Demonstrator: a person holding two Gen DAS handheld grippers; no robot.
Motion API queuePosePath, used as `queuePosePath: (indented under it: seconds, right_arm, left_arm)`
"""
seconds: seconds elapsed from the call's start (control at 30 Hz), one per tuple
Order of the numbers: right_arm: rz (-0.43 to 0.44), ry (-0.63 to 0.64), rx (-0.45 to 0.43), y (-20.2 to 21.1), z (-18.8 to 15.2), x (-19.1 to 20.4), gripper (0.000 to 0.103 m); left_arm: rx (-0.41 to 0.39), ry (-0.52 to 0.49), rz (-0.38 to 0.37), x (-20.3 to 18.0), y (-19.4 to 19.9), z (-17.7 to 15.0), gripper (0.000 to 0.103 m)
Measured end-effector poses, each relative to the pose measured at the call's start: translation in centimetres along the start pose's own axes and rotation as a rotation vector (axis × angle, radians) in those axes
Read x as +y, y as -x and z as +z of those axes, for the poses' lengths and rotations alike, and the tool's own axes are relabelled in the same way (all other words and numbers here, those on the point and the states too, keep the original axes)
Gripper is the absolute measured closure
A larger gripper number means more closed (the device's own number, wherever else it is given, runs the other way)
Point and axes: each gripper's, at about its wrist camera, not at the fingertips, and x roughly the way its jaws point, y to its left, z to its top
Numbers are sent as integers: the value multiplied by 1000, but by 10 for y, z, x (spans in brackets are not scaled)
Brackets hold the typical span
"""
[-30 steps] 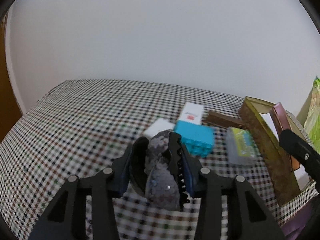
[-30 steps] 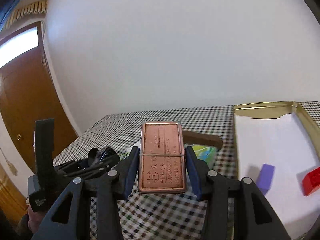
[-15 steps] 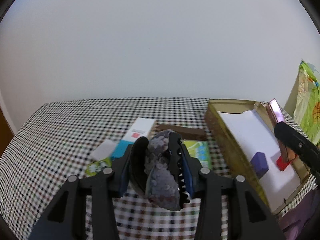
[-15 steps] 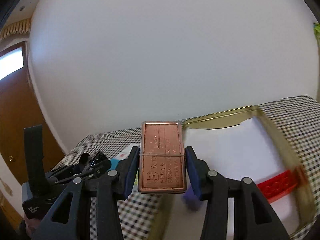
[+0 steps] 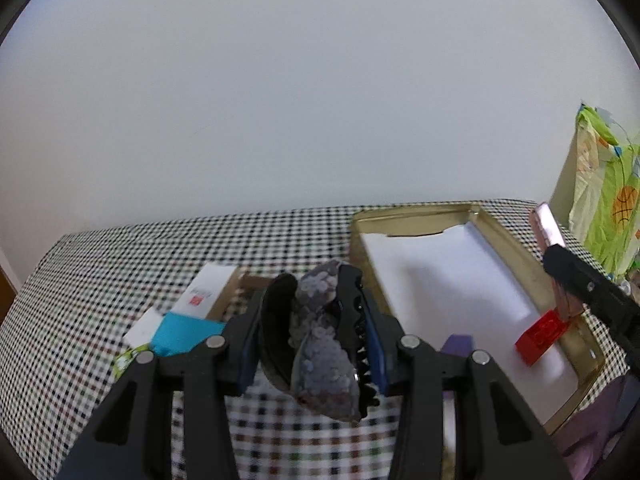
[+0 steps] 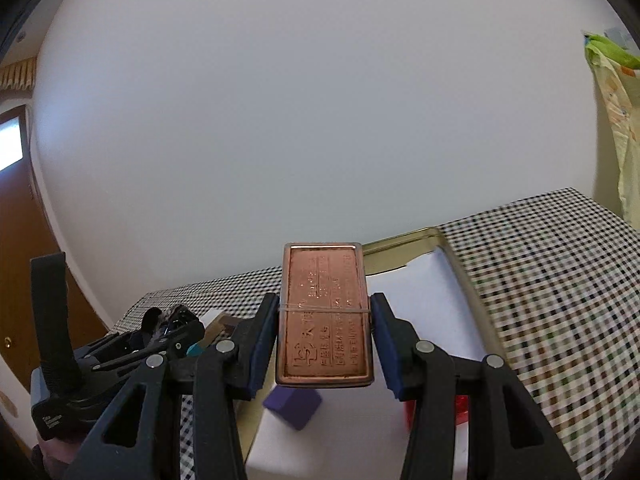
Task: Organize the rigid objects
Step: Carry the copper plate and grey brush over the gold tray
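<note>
The right gripper (image 6: 325,344) clamps the stiff, slick copper tin (image 6: 325,316) by its long edges, at twelve o'clock from the purple block (image 6: 294,406), while the left gripper (image 5: 312,336) pinches the brittle-toothed sequined hair claw (image 5: 320,340) across its sides.

Checkered tablecloth (image 5: 100,280), green printed bag (image 5: 604,200)

Both tongs have swung toward the gold tin (image 5: 516,248): the left tongs (image 5: 312,336) now hover at its near-left edge, while the right tongs (image 6: 325,340) have come over its white liner, above the purple block (image 6: 294,404).
</note>
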Motion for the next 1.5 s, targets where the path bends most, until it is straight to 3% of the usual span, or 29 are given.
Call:
queuePosePath:
  seconds: [0.67, 1.2, 1.5]
  right_arm:
    - [-157, -6, 62, 5, 9, -26, 54]
    - [-230, 14, 126, -19, 4, -26, 54]
    - [-231, 13, 137, -32, 6, -39, 54]
  left_arm:
    - [68, -97, -80, -70, -22, 9, 60]
    - [180, -204, -24, -94, -36, 8, 60]
    - [188, -274, 1, -105, -37, 7, 60]
